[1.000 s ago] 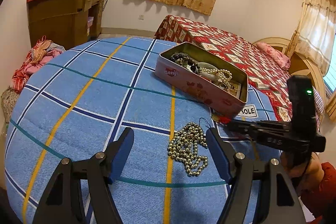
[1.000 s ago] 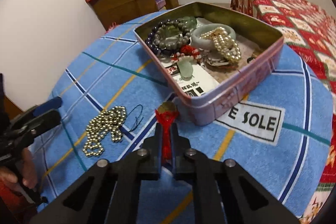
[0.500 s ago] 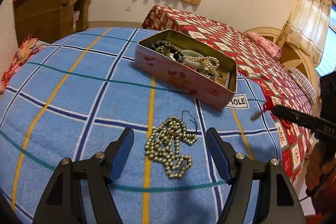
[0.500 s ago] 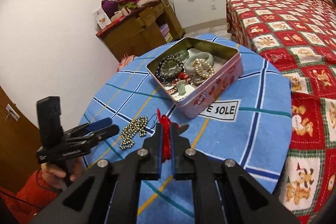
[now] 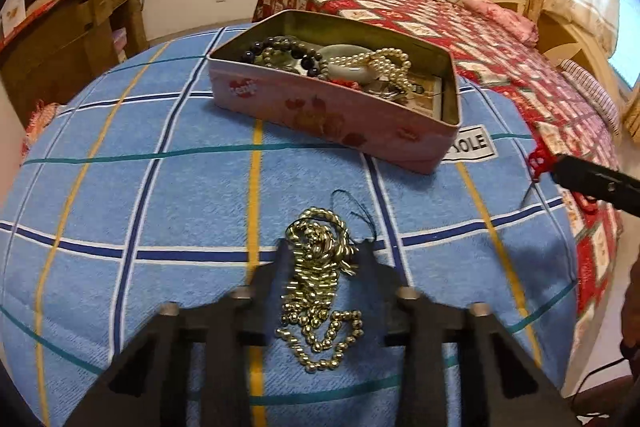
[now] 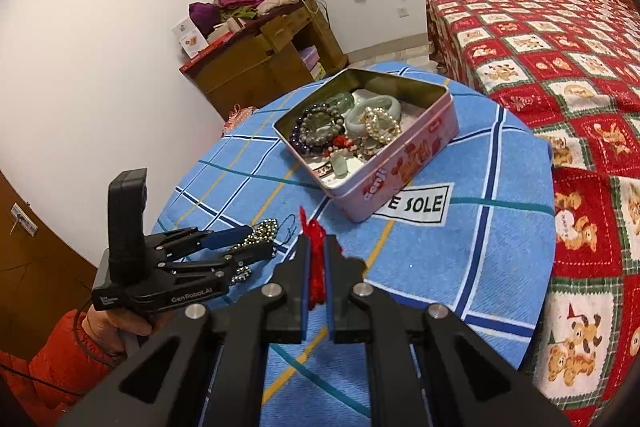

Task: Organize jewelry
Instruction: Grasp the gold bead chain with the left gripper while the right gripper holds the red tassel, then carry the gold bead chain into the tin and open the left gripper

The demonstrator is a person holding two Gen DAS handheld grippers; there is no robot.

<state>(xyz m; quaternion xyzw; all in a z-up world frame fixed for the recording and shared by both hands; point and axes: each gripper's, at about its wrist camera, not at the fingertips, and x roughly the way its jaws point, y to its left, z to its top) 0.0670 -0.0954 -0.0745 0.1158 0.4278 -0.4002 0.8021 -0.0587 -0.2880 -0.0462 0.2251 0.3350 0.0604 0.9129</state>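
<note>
1. The pink tin (image 6: 404, 151) stands at the bench's (image 6: 500, 239) far middle, blocking passage there.
2. Bare cloth lies open right of the tin.
3. The gold bead necklace (image 5: 320, 279) and left hand-held gripper (image 5: 323, 253) occupy the near-left area.

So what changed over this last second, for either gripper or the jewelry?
The left gripper went from open around the gold bead necklace to closed on it, bunching the beads between its fingers. The right gripper pulled back and away from the pink tin, keeping its hold on the red knotted cord. The tin, its bracelets and pearls, and the blue plaid cloth stayed put.
</note>
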